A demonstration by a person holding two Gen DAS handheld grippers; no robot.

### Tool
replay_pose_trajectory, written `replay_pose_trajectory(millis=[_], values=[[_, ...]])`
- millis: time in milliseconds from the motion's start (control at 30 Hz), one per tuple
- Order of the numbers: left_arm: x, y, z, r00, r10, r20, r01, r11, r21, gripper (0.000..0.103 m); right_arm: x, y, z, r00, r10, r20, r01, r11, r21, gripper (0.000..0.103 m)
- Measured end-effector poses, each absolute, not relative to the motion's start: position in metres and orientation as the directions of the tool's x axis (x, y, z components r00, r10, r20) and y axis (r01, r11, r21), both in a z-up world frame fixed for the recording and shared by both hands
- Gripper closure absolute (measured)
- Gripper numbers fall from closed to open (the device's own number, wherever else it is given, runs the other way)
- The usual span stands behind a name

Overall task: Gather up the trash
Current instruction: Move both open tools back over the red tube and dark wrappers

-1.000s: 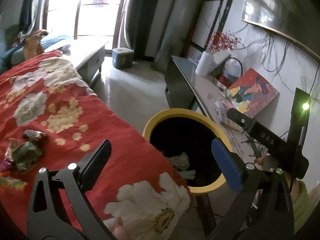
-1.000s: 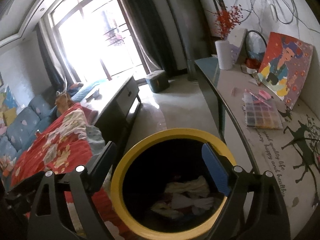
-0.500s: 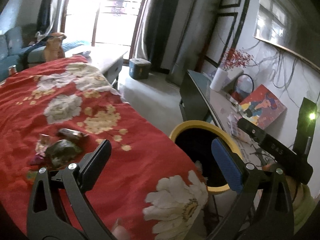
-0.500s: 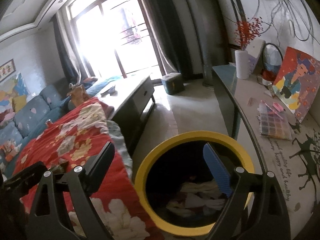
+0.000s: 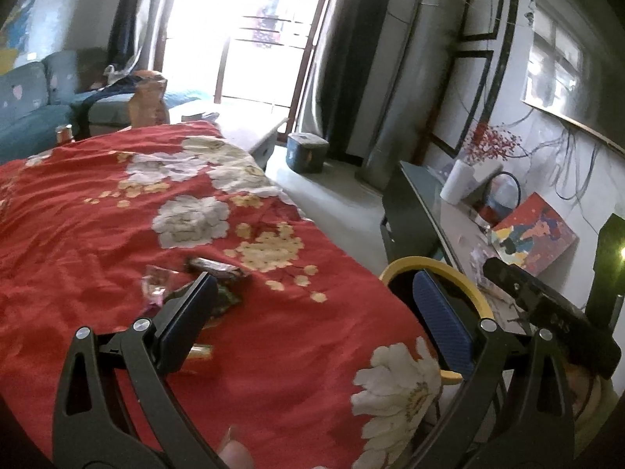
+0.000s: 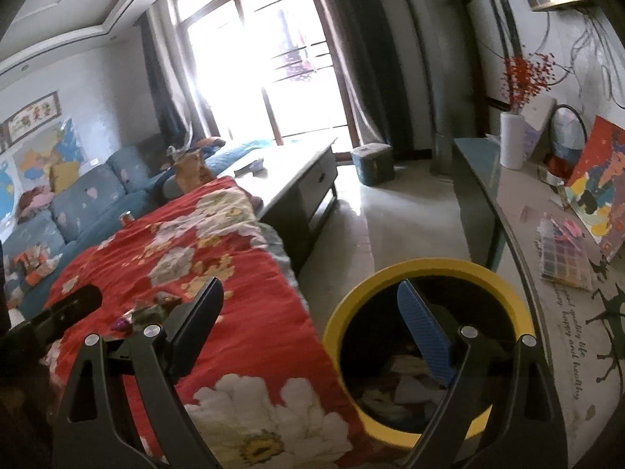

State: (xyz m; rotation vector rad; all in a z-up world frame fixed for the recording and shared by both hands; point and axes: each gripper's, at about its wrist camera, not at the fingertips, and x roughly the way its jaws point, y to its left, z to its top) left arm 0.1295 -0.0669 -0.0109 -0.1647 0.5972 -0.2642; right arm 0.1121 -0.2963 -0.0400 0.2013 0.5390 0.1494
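Both the left gripper [image 5: 312,312] and right gripper [image 6: 308,324] gape wide, holding nothing. The wrappers [image 5: 211,273] lie on the soft red cloth [image 5: 97,215], left of the bin [image 6: 425,269]. A pinch could snag the cloth or let them slip.

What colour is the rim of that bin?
Yellow, around a dark inside. The bin shows best in the right wrist view.

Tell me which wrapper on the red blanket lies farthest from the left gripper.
The dark brown wrapper, lying alone beside the yellow flower cluster on the red blanket. The pink wrapper and the gold one sit closer, by the left gripper's left finger.
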Motion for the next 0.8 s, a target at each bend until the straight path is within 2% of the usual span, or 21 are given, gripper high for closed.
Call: replay_pose_trajectory(millis=[500,800], values=[[0.121,-0.003,-0.006,0.829,-0.187,-0.527,0.067,0.969,-0.238,0.011,0.107,-0.241,-0.040,0.813,0.289,-0.505,-0.218,0.956,0.196,0.015],[0.119,0.036,-0.012,0.823,-0.120,-0.555,-0.009,0.974,-0.225,0.011,0.110,-0.203,-0.041,0.774,0.361,-0.520,-0.307,0.932,0.191,0.015]])
